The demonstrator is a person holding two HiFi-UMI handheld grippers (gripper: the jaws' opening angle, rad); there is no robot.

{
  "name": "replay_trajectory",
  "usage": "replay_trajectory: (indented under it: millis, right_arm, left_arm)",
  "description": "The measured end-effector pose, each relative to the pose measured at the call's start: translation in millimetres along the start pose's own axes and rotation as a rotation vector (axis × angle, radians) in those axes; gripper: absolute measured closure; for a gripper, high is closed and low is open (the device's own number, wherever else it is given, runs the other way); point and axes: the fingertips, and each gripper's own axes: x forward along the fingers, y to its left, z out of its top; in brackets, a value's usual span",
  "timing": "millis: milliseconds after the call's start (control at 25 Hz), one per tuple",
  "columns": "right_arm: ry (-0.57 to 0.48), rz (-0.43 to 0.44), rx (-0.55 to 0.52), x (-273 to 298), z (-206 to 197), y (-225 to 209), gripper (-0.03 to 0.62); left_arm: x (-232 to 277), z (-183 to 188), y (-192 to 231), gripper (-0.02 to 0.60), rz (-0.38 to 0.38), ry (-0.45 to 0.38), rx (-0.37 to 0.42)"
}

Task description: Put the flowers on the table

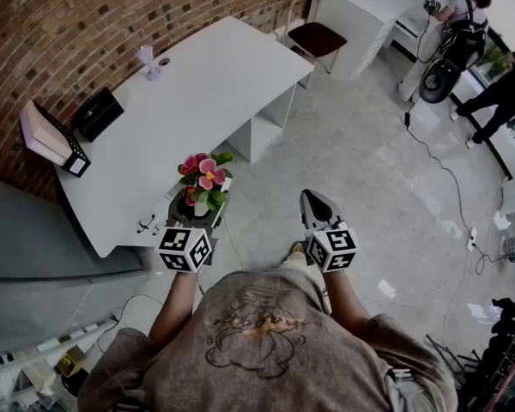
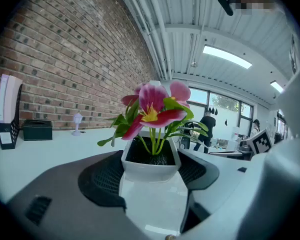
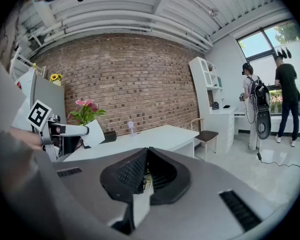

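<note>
Clearly, flowers [image 2: 157, 106] stand upright, vertical.

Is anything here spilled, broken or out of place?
Nothing stands out. The flower pot is gripped between the left gripper's jaws at the white table's near edge, with its soil in place and its flowers intact.

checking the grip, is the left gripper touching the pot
Touching. In the left gripper view, the pads of the left gripper press on both sides of the pot.
</note>
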Motion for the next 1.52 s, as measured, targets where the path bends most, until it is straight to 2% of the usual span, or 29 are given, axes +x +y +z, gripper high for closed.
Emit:
replay_trajectory:
  millis: [440,680,960,1520]
  right_arm:
    - [-0.017,-0.001,0.04,2.2,-3.0,4.7,0.589]
    - [-0.001,-0.005,0.04,13.0,-3.6,-9.0,0.589]
    - [0.004,0.012,0.03,49.1,11.5,-37.8,0.589]
    - [0.007,0.084,0.035,142.1,64.2,-113.2,0.589]
  left_arm:
    - [5.0,0.9,5.6,0.23,-0.019,-0.011,-0.006]
    - [23.8,3.1,5.7,0.23,-0.02,-0.011,-0.018]
    - [65.7,14.9,14.0,0.23,-0.005,-0.024,-0.034]
    - [181.9,70.7,22.7,0.23,0.033,-0.049,-0.026]
